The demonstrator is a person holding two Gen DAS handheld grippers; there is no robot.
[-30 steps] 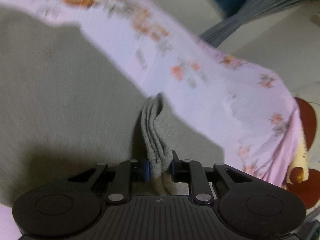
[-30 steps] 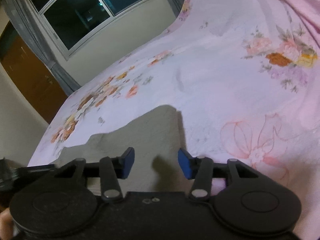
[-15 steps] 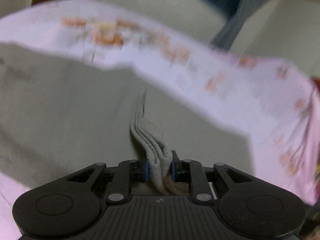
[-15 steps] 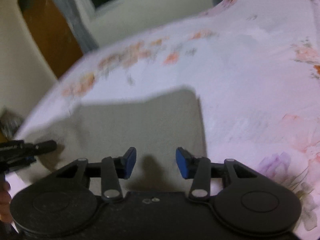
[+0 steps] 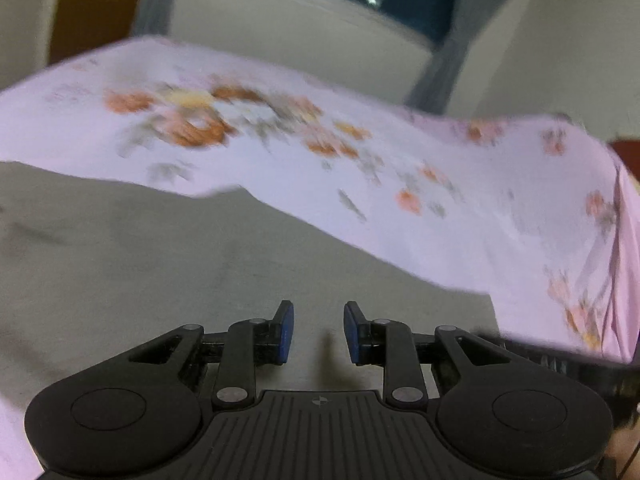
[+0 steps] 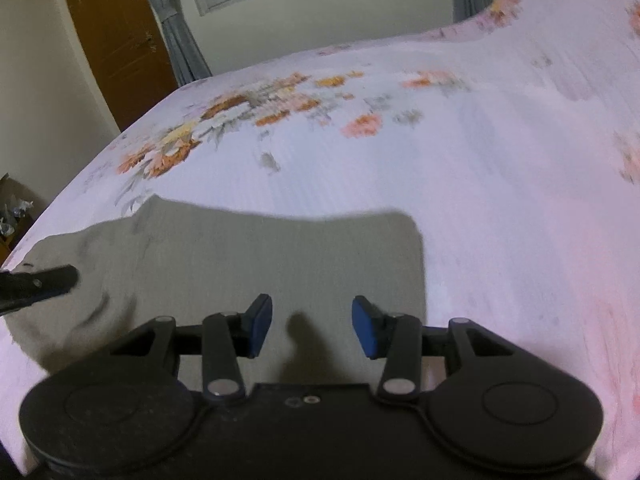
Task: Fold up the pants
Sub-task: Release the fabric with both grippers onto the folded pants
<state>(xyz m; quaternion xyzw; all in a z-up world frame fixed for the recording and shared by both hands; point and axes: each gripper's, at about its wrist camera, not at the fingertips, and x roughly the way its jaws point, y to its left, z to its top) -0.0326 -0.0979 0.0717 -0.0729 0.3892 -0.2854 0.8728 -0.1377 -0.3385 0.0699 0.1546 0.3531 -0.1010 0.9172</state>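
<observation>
pants – grey, lying flat on the floral bedsheet | left gripper – parted, empty, over the cloth | right gripper – parted, empty | advice: pinch one edge through all layers, fold over evenly

No readable text, labels or numbers anywhere, left view perhaps too blurred to tell

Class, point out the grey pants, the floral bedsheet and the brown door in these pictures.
grey pants [image 6: 280, 256]: right wrist view, middle of the flat folded cloth.
floral bedsheet [image 6: 460, 168]: right wrist view, plain stretch beyond the pants.
brown door [image 6: 116, 40]: right wrist view, middle of its panel.
</observation>
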